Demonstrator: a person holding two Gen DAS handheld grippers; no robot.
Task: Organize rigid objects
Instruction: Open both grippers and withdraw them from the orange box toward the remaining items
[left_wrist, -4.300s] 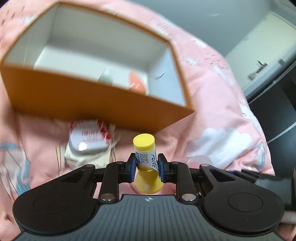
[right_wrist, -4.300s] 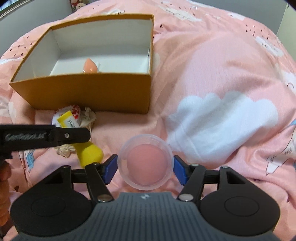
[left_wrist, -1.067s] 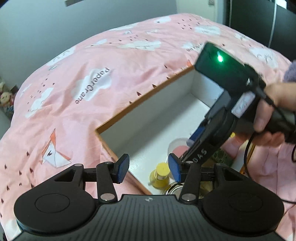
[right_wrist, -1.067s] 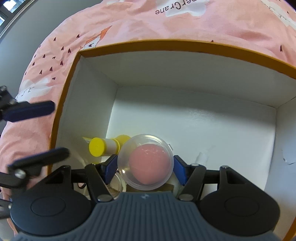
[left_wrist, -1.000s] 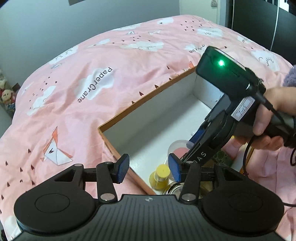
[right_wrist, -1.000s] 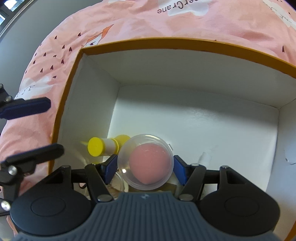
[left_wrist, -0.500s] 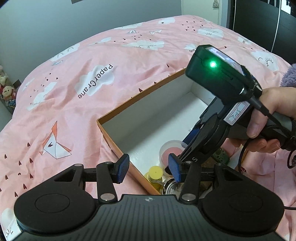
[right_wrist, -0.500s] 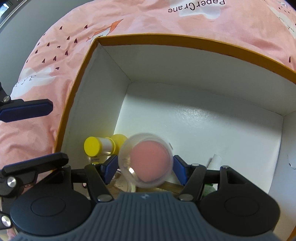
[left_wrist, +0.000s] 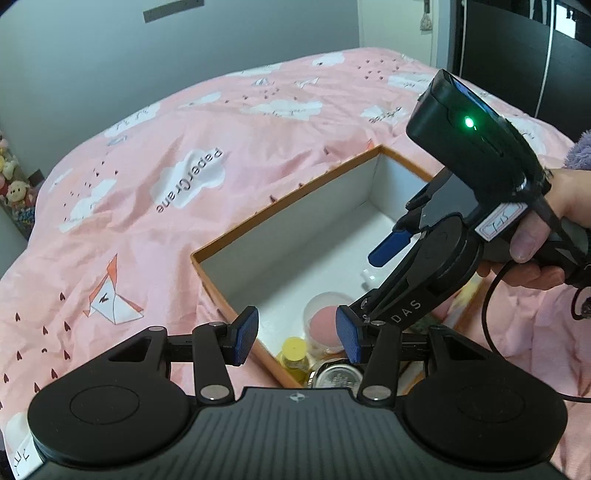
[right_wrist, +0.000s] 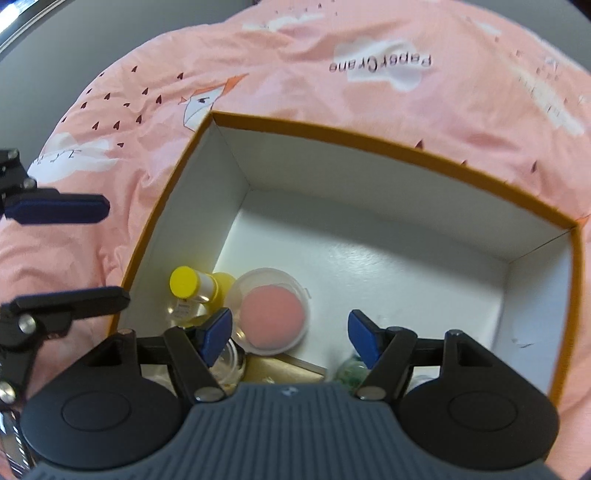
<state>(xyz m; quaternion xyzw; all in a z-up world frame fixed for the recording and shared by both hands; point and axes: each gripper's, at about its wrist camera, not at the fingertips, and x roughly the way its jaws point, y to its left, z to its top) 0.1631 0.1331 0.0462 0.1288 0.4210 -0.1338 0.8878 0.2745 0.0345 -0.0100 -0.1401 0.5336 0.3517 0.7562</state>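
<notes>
Daylight is showing on both sides of the clear round container (right_wrist: 272, 312) now that the right tool (right_wrist: 290, 334) has just been opening its jaws; the pads are no longer pressing on it, and it is sitting on the white floor of the orange-rimmed box (right_wrist: 391, 147), just below and slightly left of that tool's fingertips. The left tool (left_wrist: 297, 334) is hanging half open and empty above the near corner of the box.

The container is looking light and stiff, a thin plastic shell with a pink puff inside, smooth-walled and likely slippery, so a hold across its widest rim with modest pressure seems best; squeezing hard could crack or pop it. Touching its left side is the yellow-capped bottle (right_wrist: 195, 286), lying tilted against the box wall, small, hard and easy to roll.

Looking from the right wrist, the whole box floor is opening out, mostly bare beyond the tool, with a glass jar and some greenish item partly hidden under the tool's body. Looking from the left wrist, the person's hand (left_wrist: 535, 236) is gripping the right tool above the box, the pink bed cover (left_wrist: 184, 147) is spreading all around, and a round metal tin (left_wrist: 338, 378) is sitting beside the bottle.
</notes>
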